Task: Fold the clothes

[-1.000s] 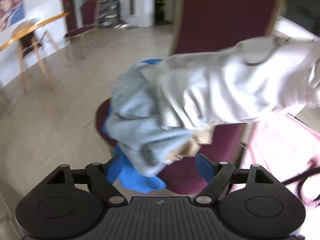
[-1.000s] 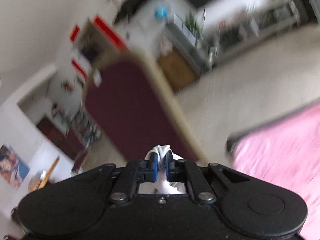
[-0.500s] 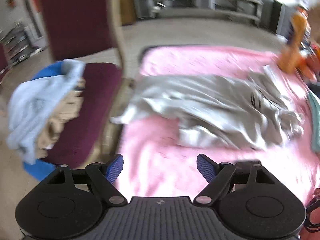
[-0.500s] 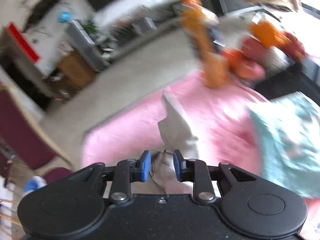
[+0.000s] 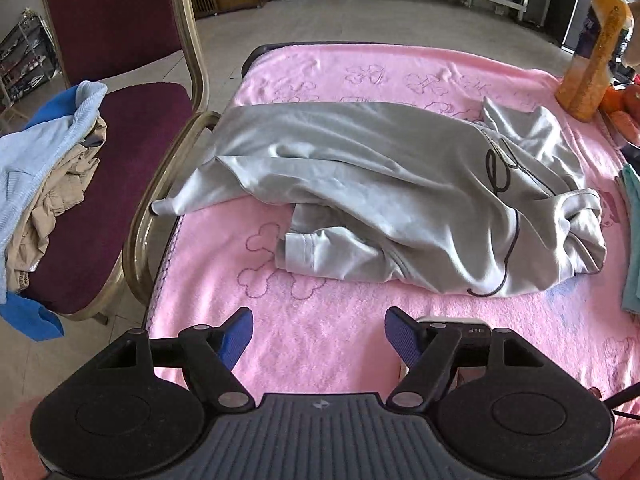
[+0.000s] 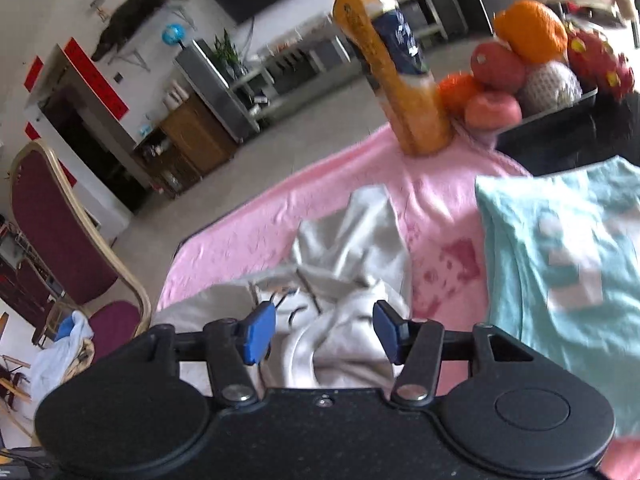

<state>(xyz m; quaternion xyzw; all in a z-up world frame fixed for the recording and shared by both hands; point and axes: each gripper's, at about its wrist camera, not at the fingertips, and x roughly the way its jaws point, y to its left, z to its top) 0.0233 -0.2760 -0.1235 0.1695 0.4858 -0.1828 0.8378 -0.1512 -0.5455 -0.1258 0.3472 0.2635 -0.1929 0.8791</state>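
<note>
A light grey hoodie (image 5: 400,192) lies crumpled on the pink towel-covered table (image 5: 320,320), one sleeve hanging over the left edge. My left gripper (image 5: 318,336) is open and empty above the near part of the towel, short of the hoodie. In the right wrist view the hoodie (image 6: 340,300) bunches just beyond and between the spread blue pads of my right gripper (image 6: 324,332), which is open and holds nothing.
A maroon chair (image 5: 140,140) with a heap of blue and tan clothes (image 5: 44,168) stands left of the table. A folded teal shirt (image 6: 568,264) lies at the right. An orange juice bottle (image 6: 392,64) and a fruit tray (image 6: 540,60) stand at the far right corner.
My right gripper carried the grey hoodie from the chair to the table, then opened and let it go. My left gripper swung from the chair to face the table, open throughout.
</note>
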